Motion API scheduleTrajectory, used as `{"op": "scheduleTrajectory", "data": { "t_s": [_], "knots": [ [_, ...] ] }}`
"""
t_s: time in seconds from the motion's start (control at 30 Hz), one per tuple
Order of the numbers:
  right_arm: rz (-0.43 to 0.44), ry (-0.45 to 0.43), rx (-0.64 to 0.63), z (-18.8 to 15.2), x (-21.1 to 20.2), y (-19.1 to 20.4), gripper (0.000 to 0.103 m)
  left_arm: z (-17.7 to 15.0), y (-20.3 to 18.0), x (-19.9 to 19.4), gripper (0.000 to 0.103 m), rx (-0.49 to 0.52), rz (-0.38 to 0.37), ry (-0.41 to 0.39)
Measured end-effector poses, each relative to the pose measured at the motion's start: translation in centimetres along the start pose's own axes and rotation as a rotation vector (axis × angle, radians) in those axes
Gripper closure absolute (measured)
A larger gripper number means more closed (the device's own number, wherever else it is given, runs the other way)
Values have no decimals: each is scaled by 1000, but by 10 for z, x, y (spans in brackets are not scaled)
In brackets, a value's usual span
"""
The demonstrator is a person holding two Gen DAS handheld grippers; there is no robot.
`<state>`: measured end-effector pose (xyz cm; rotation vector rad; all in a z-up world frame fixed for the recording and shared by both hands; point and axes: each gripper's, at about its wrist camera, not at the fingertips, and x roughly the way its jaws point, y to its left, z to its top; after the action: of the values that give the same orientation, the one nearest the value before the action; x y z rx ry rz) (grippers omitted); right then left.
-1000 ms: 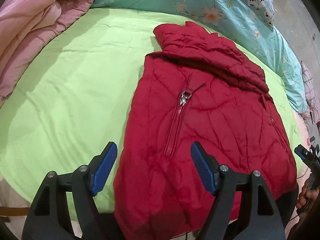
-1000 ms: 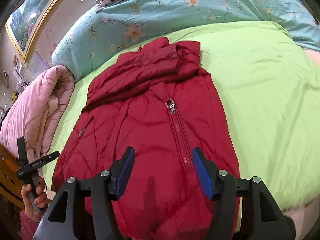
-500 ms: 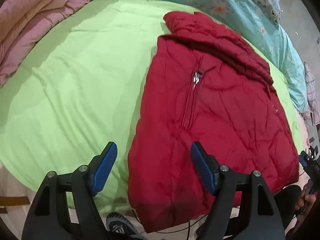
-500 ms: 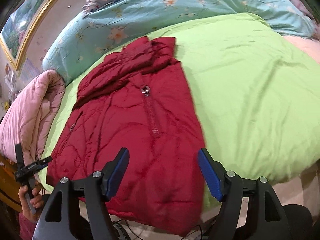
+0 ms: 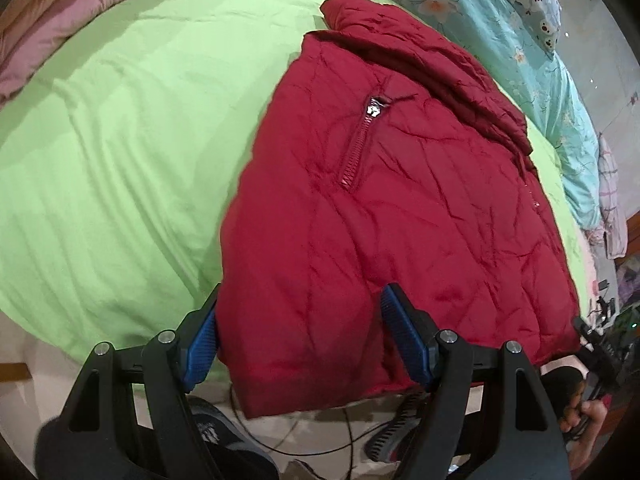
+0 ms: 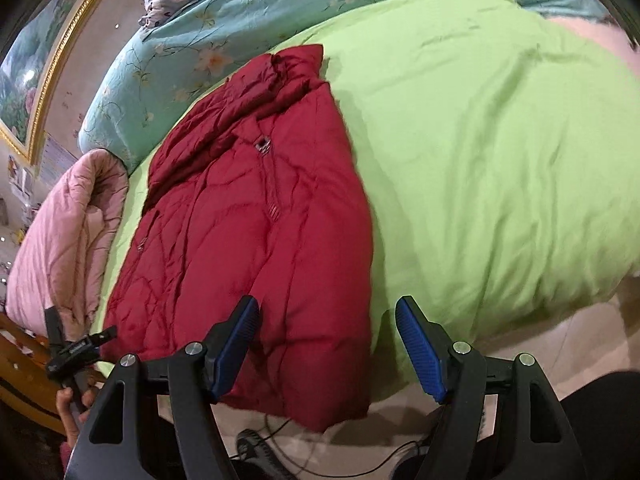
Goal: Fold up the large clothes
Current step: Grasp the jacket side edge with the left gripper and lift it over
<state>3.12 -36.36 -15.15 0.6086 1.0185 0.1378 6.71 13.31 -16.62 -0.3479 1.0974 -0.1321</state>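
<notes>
Jacket [image 5: 384, 216] lies zipped, front up on the bed [image 5: 120, 128], hem overhanging the near edge, so I've got left gripper [image 5: 300, 340] and right gripper [image 6: 328, 352] at its two hem corners, jaws spread and empty, likely for the fold grab.

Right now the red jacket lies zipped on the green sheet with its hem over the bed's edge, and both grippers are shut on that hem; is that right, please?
Not quite: neither gripper is shut. The left gripper and right gripper stand open by the hem, as each wrist view shows. The rest holds: the jacket lies zipped on the green sheet, hem over the edge.
</notes>
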Motion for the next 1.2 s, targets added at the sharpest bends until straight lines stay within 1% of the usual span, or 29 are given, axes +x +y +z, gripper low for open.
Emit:
{"op": "scheduleTrajectory", "data": {
  "t_s": [0.1,0.13,0.2,0.33,0.37,0.4,0.43,0.47,0.5,0.53,0.57,0.6,0.63,0.7,0.77,0.93,1.0,1.2],
  "knots": [
    [41,27,21,-9,7,0,30,-5,-5,5,27,-2,14,4],
    [46,37,23,-12,11,2,30,-7,-7,7,24,5,19,7],
    [53,50,23,-17,17,4,28,-11,-13,9,21,14,19,10],
    [66,37,14,-23,19,10,29,-13,-27,10,21,59,6,8],
    [73,29,6,-23,17,11,34,-14,-31,11,21,76,6,10],
    [81,23,-2,-23,16,13,42,-16,-34,12,21,93,9,8],
    [88,21,-5,-22,15,15,47,-18,-40,12,22,117,16,2],
    [97,21,-7,-23,15,16,56,-20,-43,12,22,131,22,-2],
    [109,22,-5,-22,15,17,62,-21,-49,12,33,145,29,-10],
    [114,23,-5,-23,15,18,64,-22,-54,11,52,158,44,-20],
    [115,23,-14,-23,15,20,72,-21,-57,10,60,166,58,-27],
    [116,20,-22,-23,15,22,77,-20,-58,9,70,167,63,-33],
    [116,14,-30,-22,13,24,79,-18,-57,6,77,162,61,-41],
    [124,-2,-43,-20,9,31,84,-13,-53,2,82,144,31,-46],
    [135,-22,-53,-16,4,36,85,-9,-51,-4,84,135,4,-51],
    [168,-64,-63,3,-5,49,87,0,-57,-19,86,147,-18,-81],
    [176,-81,-70,11,-11,56,87,6,-62,-26,86,153,-23,-101],
    [195,-142,-88,34,-20,70,88,27,-83,-51,86,190,-25,-198]
  ]
}}
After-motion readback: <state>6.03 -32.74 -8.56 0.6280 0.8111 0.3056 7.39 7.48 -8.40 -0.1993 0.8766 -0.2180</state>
